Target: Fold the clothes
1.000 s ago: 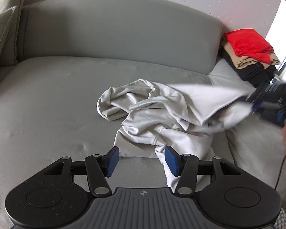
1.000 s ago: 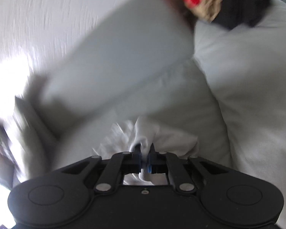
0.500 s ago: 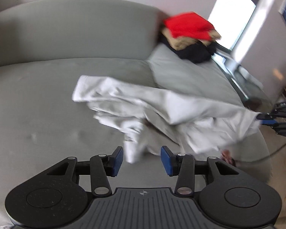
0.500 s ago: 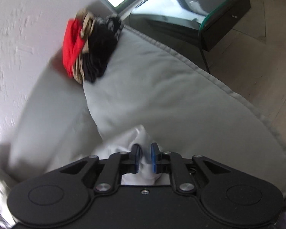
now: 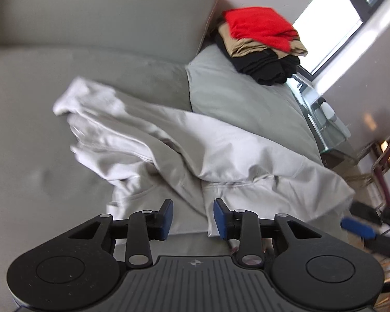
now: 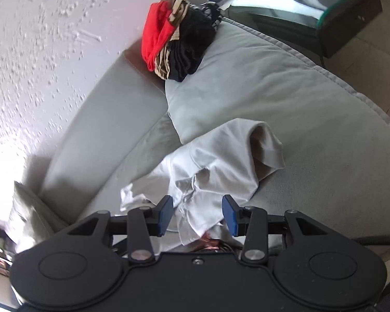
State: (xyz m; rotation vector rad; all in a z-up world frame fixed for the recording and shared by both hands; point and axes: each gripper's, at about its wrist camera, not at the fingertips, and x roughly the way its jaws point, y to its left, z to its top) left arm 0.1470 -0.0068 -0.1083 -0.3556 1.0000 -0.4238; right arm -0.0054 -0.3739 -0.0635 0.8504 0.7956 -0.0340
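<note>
White garment (image 6: 215,179) newly free of right gripper (image 6: 197,214)

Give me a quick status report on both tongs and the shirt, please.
Left tongs open, closing in over white shirt. Right tongs just opened, shirt released onto sofa. Folded pile well clear.

No readable text, labels, brand names or numbers in either view. Only mark: a small round crosshair emblem moulded into the ribbed body of the left tool (image 5: 192,212), no lettering with it. A blue-edged item on the wall at far right of the left view is cropped and too blurred to read.
</note>
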